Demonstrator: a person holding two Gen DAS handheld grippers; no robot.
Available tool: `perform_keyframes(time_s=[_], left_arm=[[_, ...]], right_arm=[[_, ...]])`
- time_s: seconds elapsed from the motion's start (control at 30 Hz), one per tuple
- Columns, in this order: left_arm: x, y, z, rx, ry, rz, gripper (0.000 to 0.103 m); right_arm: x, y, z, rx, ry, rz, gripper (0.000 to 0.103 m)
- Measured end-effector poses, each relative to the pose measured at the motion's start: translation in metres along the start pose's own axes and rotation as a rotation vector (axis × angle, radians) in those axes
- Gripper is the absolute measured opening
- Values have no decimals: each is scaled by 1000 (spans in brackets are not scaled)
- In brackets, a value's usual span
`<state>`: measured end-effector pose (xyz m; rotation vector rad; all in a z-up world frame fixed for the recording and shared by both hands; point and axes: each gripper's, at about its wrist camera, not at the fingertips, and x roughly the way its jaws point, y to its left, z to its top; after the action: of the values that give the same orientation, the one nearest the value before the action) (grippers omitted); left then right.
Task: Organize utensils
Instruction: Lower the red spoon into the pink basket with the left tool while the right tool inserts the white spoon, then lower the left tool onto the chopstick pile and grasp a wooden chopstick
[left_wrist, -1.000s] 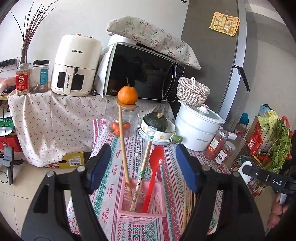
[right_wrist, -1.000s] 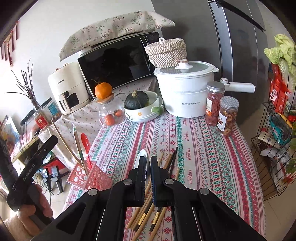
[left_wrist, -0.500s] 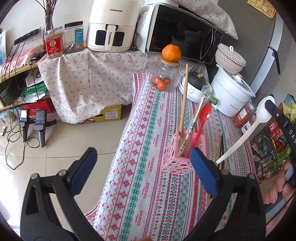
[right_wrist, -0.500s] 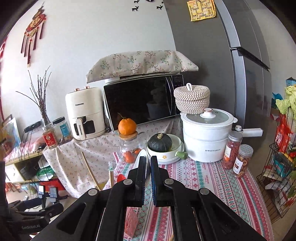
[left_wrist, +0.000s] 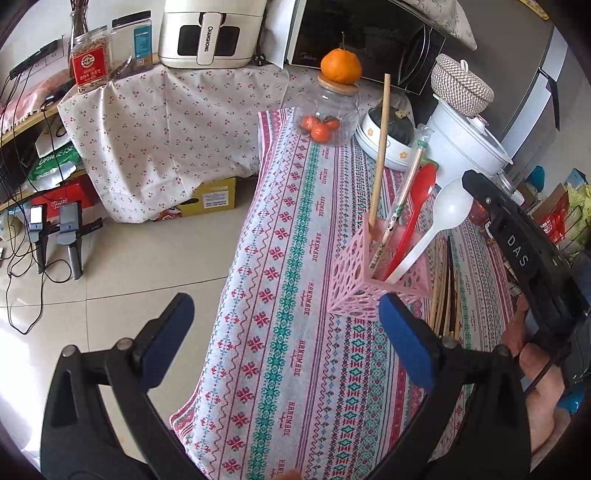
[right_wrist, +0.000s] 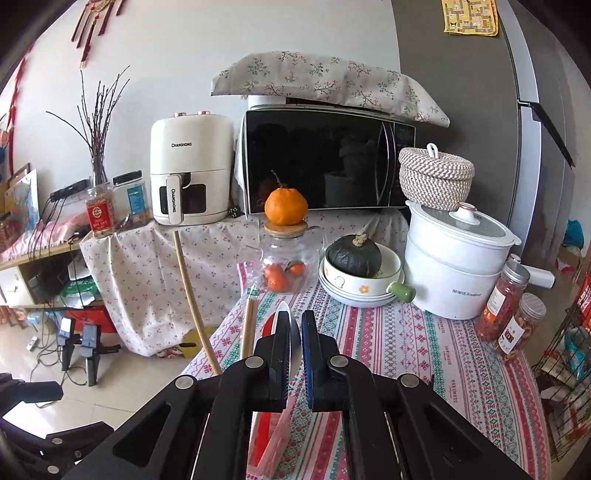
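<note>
A pink perforated basket (left_wrist: 354, 291) stands on the patterned tablecloth (left_wrist: 288, 332). In it lean a wooden stick (left_wrist: 380, 147), wrapped chopsticks (left_wrist: 404, 192) and a red spoon (left_wrist: 415, 214). My right gripper (right_wrist: 294, 332) is shut on a white spoon (left_wrist: 443, 218), whose handle end reaches down into the basket. The right gripper body (left_wrist: 517, 251) shows at the right of the left wrist view. My left gripper (left_wrist: 284, 339) is open and empty, held back above the table's near-left edge. More chopsticks (left_wrist: 443, 288) lie flat beside the basket.
Behind the basket stand a glass jar (left_wrist: 328, 118) with an orange on top, a bowl with a squash (left_wrist: 391, 136), a white pot (left_wrist: 465, 147) and spice jars (right_wrist: 506, 306). A microwave (right_wrist: 325, 158) and air fryer (right_wrist: 188, 170) stand behind. Tiled floor (left_wrist: 110, 295) lies left.
The right gripper has brought the white spoon over to the basket and lowered its handle end into it. The left gripper has drawn back and up, away from the basket.
</note>
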<state>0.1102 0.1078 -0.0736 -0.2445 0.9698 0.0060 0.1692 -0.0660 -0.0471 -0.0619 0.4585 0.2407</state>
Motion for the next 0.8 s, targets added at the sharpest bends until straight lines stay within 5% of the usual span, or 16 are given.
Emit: perform_keyframes(time_s=[0.4, 0.8], left_arm=[[-4, -23, -9, 76, 3, -32, 100], [2, -72, -37, 222, 74, -71, 100]], right_arm=[[-27, -42, 5, 130, 56, 37, 75], [-59, -112, -26, 143, 237, -47, 97]])
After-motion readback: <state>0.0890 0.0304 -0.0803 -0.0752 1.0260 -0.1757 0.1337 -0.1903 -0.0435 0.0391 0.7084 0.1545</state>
